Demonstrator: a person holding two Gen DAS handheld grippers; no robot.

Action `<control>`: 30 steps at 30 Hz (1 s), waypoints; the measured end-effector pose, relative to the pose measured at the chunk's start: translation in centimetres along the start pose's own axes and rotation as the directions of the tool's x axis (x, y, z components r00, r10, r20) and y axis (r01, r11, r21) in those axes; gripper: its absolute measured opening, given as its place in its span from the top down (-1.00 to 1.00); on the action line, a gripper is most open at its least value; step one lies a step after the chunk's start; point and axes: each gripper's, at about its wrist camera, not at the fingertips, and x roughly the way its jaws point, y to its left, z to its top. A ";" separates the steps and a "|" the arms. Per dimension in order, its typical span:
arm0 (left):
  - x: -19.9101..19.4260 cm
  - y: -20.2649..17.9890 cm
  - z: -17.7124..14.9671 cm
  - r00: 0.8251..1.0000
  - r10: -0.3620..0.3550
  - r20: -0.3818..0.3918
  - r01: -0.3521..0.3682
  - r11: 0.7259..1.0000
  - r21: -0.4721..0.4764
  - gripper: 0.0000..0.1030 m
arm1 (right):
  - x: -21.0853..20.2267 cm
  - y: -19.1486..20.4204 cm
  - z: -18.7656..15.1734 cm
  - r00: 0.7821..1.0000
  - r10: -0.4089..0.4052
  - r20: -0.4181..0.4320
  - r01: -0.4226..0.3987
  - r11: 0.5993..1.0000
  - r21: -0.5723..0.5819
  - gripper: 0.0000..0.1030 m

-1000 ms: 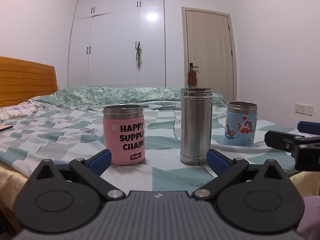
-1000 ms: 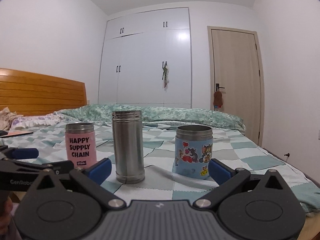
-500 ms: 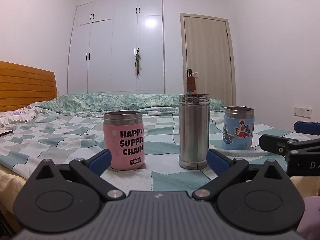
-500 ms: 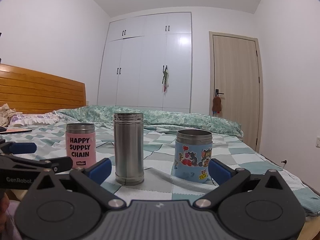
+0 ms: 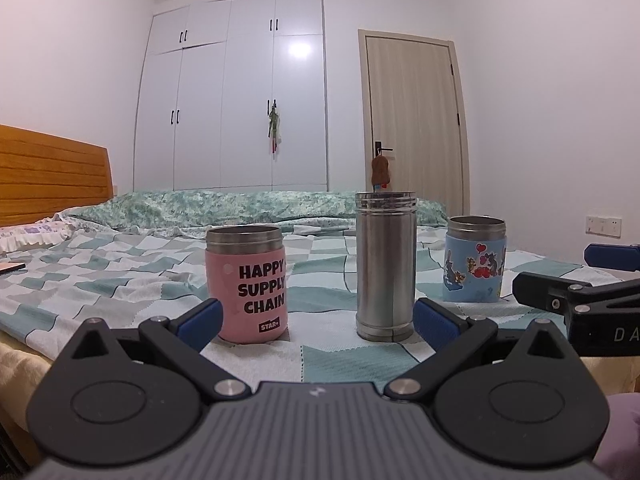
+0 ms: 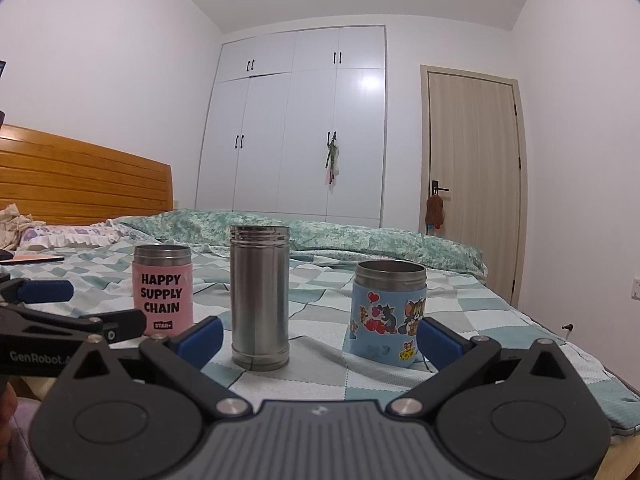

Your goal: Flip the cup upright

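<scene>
Three cups stand upright in a row on the checked bedspread (image 5: 120, 280): a pink cup (image 5: 248, 284) lettered HAPPY SUPPLY CHAIN on the left, a tall steel cup (image 5: 385, 266) in the middle, a blue cartoon cup (image 5: 474, 260) on the right. They also show in the right wrist view: pink cup (image 6: 163, 290), steel cup (image 6: 260, 296), blue cup (image 6: 388, 314). My left gripper (image 5: 318, 320) is open and empty, in front of the pink and steel cups. My right gripper (image 6: 320, 338) is open and empty, in front of the steel and blue cups.
The right gripper shows at the right edge of the left wrist view (image 5: 576, 300). The left gripper shows at the left edge of the right wrist view (image 6: 60, 320). A wooden headboard (image 6: 80, 184) is at left; a rumpled quilt (image 6: 320, 236), wardrobe and door are behind.
Both cameras have tilted upward a little, so the cups sit lower in each view. The cups have not moved and both grippers stay open.
</scene>
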 end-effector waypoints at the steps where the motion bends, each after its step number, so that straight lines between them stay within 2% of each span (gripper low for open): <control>1: 0.0 0.0 0.0 1.000 0.001 0.000 -0.001 1.000 0.000 -1.00 | 0.0 0.0 0.0 1.000 0.000 0.000 0.000 1.000 0.000 -1.00; 30: -0.4 -0.3 -0.1 1.000 -0.001 0.019 0.001 1.000 0.020 -1.00 | 0.0 0.0 0.1 1.000 0.000 0.006 0.000 1.000 0.003 -1.00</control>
